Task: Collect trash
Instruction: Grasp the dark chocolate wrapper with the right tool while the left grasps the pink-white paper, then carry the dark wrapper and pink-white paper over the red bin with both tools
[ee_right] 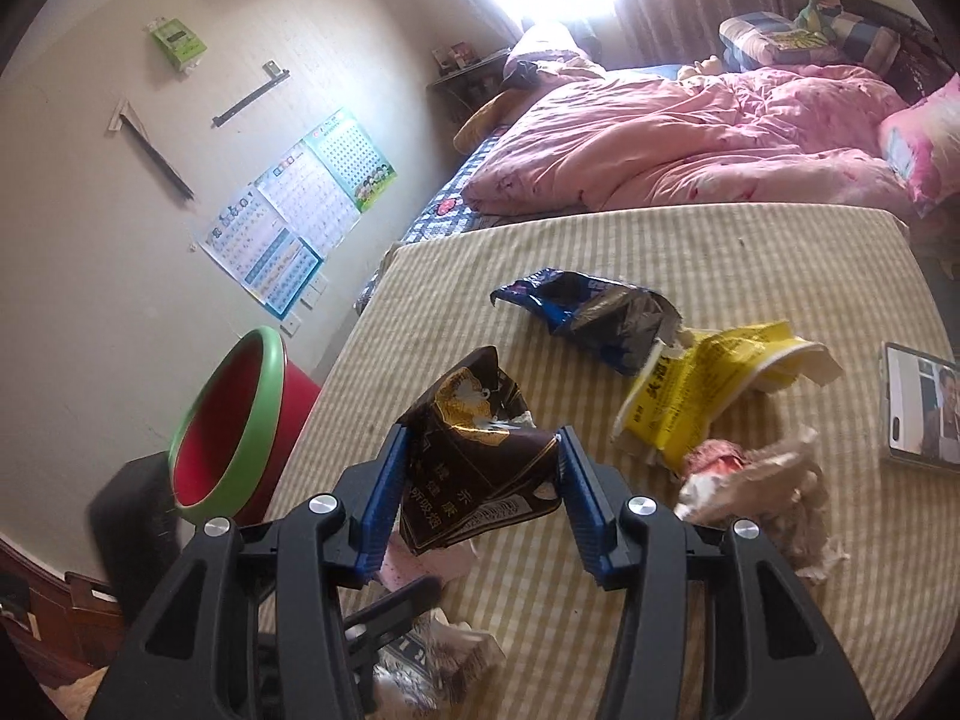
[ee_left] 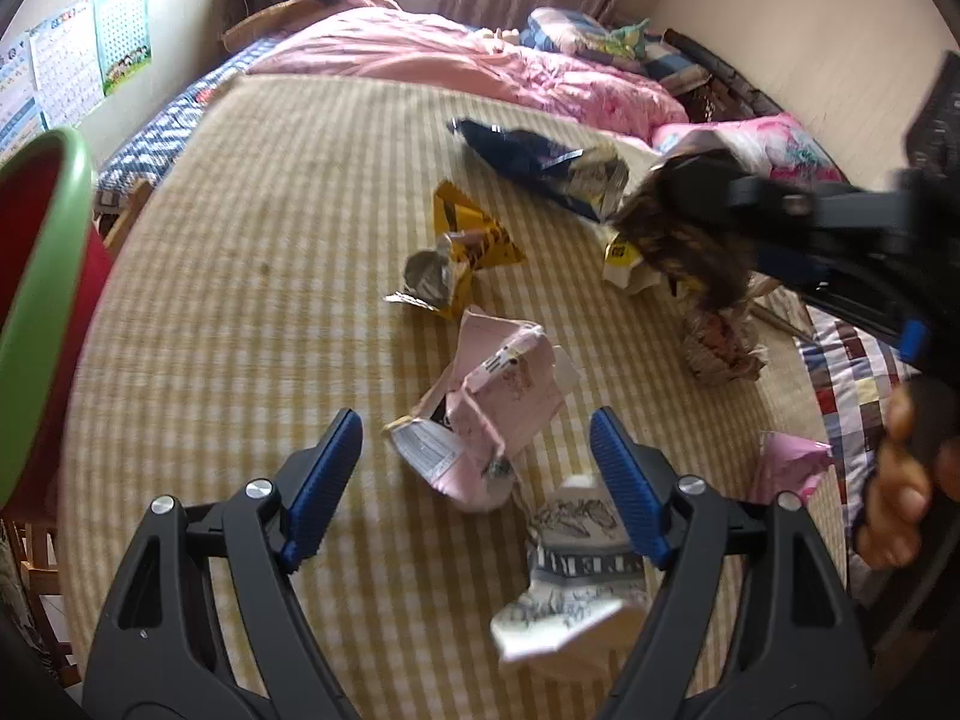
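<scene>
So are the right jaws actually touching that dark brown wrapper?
Touching. The right wrist view shows both blue pads of the right gripper pressed against the crumpled dark brown wrapper.

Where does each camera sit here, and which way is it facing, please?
Left wrist: on the left gripper, open, looking down the checked mat at a pink wrapper; a hand shows.
Right wrist: on the right gripper, clamping a dark wrapper, facing the bin.
Shared: mat, bin, blue wrapper, pink quilt.

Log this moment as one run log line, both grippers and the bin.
right gripper: shut on dark wrapper | left gripper: open above pink wrapper | bin: beside mattress
</scene>
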Demonstrator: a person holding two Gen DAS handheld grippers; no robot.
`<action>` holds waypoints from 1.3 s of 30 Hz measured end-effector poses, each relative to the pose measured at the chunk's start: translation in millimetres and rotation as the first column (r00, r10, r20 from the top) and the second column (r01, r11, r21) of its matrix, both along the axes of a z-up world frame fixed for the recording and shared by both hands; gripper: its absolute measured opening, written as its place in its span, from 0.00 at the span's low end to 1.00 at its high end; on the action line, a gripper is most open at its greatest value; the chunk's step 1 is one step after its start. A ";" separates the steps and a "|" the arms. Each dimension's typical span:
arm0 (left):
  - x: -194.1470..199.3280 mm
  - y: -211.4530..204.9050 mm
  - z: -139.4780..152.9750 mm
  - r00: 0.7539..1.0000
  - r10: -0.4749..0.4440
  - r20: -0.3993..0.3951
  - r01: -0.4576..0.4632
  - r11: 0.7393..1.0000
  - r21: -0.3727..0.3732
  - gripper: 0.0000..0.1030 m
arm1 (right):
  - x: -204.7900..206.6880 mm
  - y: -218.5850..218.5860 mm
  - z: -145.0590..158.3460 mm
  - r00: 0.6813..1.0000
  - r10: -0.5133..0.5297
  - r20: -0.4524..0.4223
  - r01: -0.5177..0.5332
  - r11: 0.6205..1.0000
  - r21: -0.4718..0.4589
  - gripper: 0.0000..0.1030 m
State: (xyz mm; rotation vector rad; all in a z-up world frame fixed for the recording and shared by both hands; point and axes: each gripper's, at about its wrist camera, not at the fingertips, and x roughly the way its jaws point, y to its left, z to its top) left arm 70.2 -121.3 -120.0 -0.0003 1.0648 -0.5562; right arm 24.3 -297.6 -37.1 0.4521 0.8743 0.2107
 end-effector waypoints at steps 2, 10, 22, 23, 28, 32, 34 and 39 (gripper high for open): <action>1.6 -2.4 -6.0 1.000 -0.001 -0.004 0.001 1.000 0.014 0.62 | -2.6 -0.9 -1.7 1.000 -0.004 -0.002 0.004 1.000 0.003 0.47; -4.5 17.4 1.6 0.999 0.052 -0.010 -0.052 0.998 -0.033 0.37 | -7.0 5.1 2.9 1.000 0.008 0.011 -0.008 1.000 0.007 0.47; -30.5 72.3 39.1 0.981 0.193 0.017 -0.188 0.971 -0.148 0.38 | 2.0 36.7 9.9 0.996 0.080 0.030 -0.079 0.997 -0.023 0.47; -31.7 75.8 40.4 0.979 0.203 0.020 -0.198 0.969 -0.151 0.38 | 2.5 38.6 9.8 0.996 0.083 0.031 -0.083 0.996 -0.024 0.47; -32.2 84.1 46.0 0.976 0.213 0.052 -0.205 0.970 -0.130 0.38 | 5.7 46.8 12.4 0.995 0.094 0.037 -0.093 0.995 -0.029 0.47; -30.8 89.1 49.6 0.975 0.208 0.071 -0.199 0.972 -0.122 0.38 | 8.3 50.4 13.2 0.995 0.092 0.040 -0.091 0.995 -0.031 0.47; -28.7 91.1 50.3 0.975 0.207 0.078 -0.197 0.973 -0.118 0.38 | 8.6 52.7 13.5 0.995 0.092 0.040 -0.091 0.995 -0.034 0.47; -25.8 93.5 50.6 0.976 0.198 0.086 -0.187 0.975 -0.117 0.38 | 10.8 59.4 13.1 0.995 0.088 0.038 -0.086 0.995 -0.043 0.47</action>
